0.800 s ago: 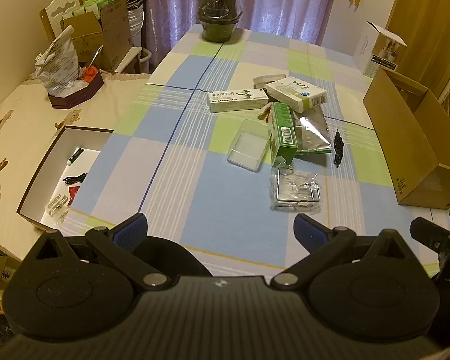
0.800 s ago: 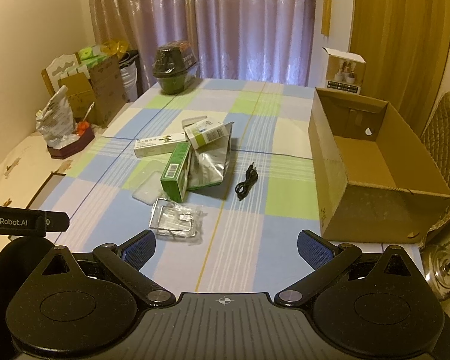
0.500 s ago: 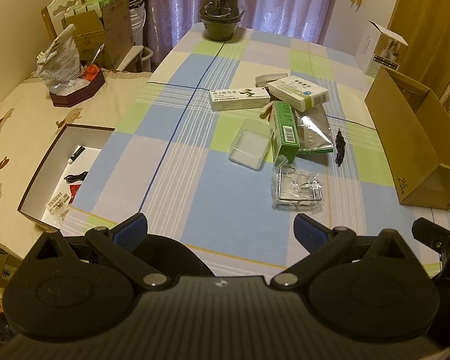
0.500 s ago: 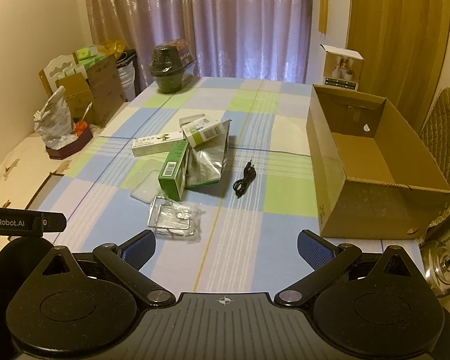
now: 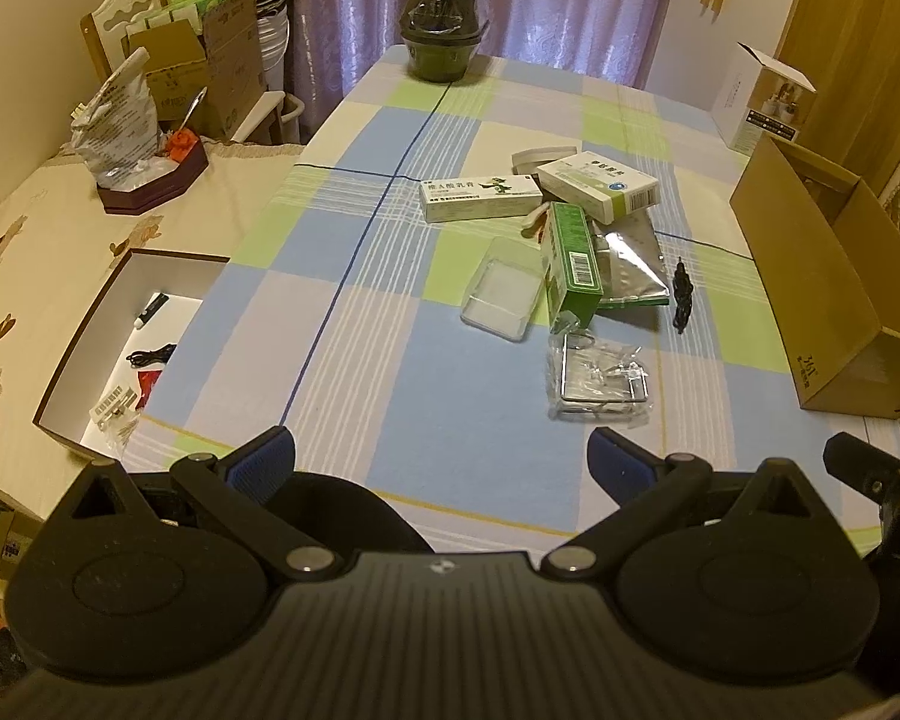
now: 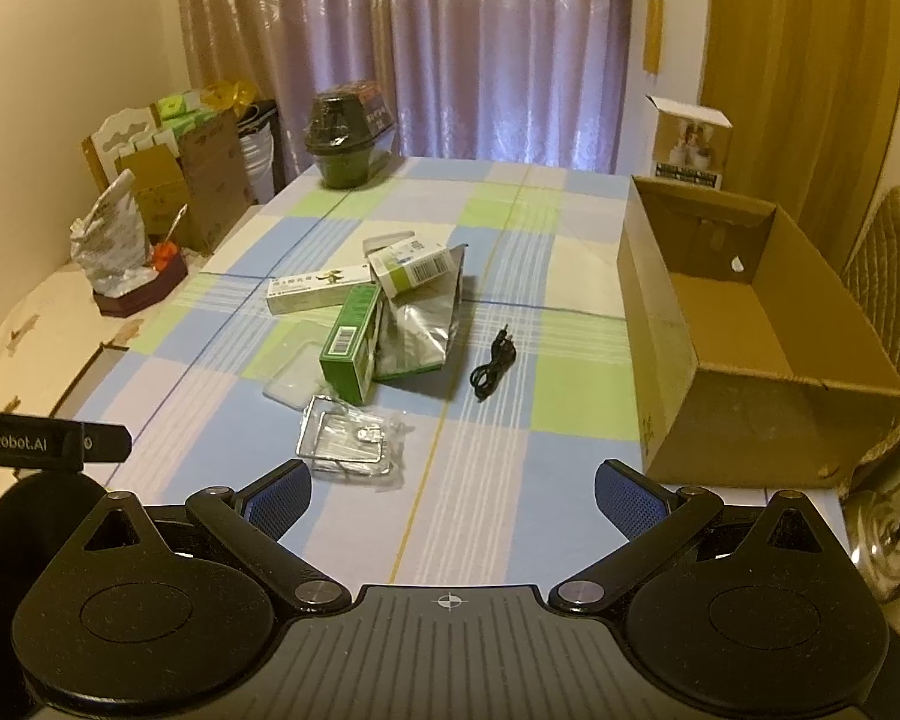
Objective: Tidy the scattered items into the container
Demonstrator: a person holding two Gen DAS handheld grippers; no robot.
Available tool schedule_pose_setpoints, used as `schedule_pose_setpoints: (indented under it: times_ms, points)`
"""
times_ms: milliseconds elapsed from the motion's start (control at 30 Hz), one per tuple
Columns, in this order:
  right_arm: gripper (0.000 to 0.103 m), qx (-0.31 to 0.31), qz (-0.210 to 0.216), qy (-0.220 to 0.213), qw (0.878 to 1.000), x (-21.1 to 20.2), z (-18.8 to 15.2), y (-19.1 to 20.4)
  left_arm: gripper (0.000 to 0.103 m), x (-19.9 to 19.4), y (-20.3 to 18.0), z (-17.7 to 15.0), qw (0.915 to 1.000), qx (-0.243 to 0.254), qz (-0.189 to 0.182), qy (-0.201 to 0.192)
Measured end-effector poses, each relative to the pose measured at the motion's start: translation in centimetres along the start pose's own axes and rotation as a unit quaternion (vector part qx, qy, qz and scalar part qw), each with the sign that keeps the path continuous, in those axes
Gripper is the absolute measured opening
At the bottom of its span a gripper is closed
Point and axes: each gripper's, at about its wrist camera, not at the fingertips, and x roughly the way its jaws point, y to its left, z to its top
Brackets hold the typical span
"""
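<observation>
Right gripper [image 6: 453, 489] and left gripper [image 5: 441, 456] hang wide apart, empty; scattered items [image 6: 366, 330] lie ahead, cardboard box [image 6: 744, 324] right.

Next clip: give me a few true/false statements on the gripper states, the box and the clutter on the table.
1. Both the left hand-held gripper and the right hand-held gripper are open and hold nothing. True.
2. The cardboard box already holds the black cable. False: the black cable lies on the tablecloth.
3. The green carton leans against the silver foil pouch. True.
4. The clear plastic bag lies inside the box. False: it lies on the tablecloth.
</observation>
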Motion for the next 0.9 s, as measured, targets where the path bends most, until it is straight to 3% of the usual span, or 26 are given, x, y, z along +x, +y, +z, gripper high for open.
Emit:
schedule_pose_setpoints:
  times_ms: [167, 467, 700, 900]
  points:
    - [0.103, 0.025, 0.034, 0.002, 0.999, 1.3, 0.2, -0.1, 0.102, 0.6, 1.4, 0.9, 1.0, 0.006, 0.007, -0.002]
    - [0.103, 0.04, 0.044, 0.045, 0.997, 6.8, 1.3, 1.5, 0.102, 3.1, 3.8, 3.6, 0.9997, 0.023, 0.004, -0.006]
    - [0.103, 0.04, 0.049, 0.069, 0.996, 11.7, 0.7, 3.6, 0.102, 6.2, 4.7, 6.2, 0.9987, 0.014, -0.047, -0.011]
    - [0.103, 0.052, 0.041, 0.083, 0.994, 15.5, 0.0, 4.2, 0.102, 9.2, 4.3, 7.7, 0.9978, 0.047, -0.046, 0.005]
